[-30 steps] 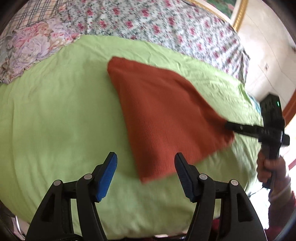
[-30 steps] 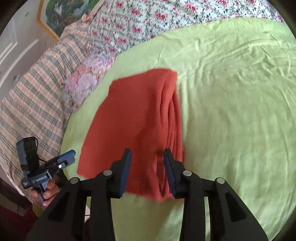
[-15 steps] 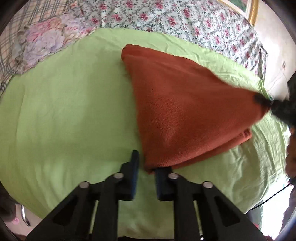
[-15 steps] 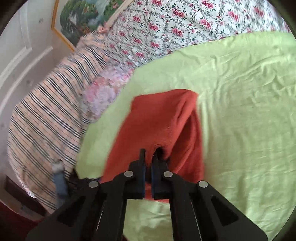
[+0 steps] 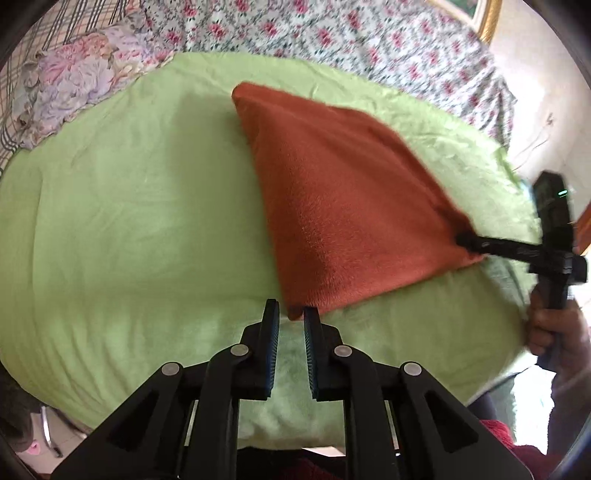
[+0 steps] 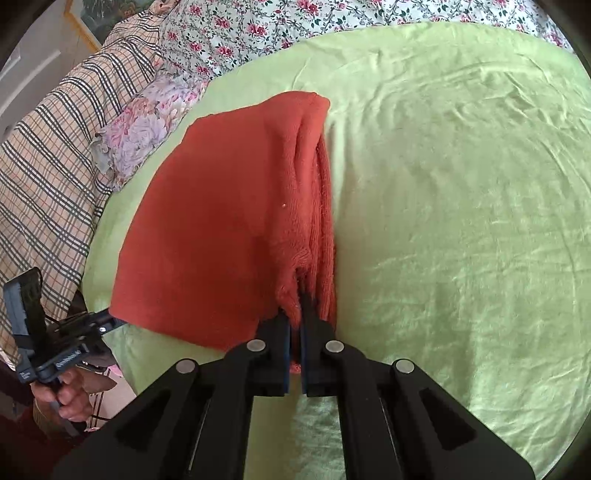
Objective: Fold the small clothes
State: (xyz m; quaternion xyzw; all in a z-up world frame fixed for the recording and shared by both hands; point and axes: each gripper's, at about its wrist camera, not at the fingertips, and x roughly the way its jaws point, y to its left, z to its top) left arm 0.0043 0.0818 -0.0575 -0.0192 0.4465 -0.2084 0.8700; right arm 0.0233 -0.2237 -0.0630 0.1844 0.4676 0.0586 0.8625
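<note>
Two hand-held grippers pinched the near corners of a folded rust-orange garment (image 5: pixel 343 206) on a bed spread with a light green sheet (image 5: pixel 129 221). In the left wrist view, the left gripper (image 5: pixel 291 317) had its blue-padded jaws drawn close together on the garment's nearest corner, with a narrow gap showing behind the tips. In the right wrist view, the right gripper (image 6: pixel 295 314) was pressed tight on the stacked layers at the garment's right-hand corner. A person's hand (image 6: pixel 70 395) held the left gripper's handle at that view's lower left. The garment lay flat on the sheet toward the middle of the bed, its far end resting, its near corners slightly raised. Beyond it sat a floral pillow (image 6: pixel 147 129), a plaid blanket (image 6: pixel 48 155) and a rose-print bedspread (image 5: pixel 332 33).
</note>
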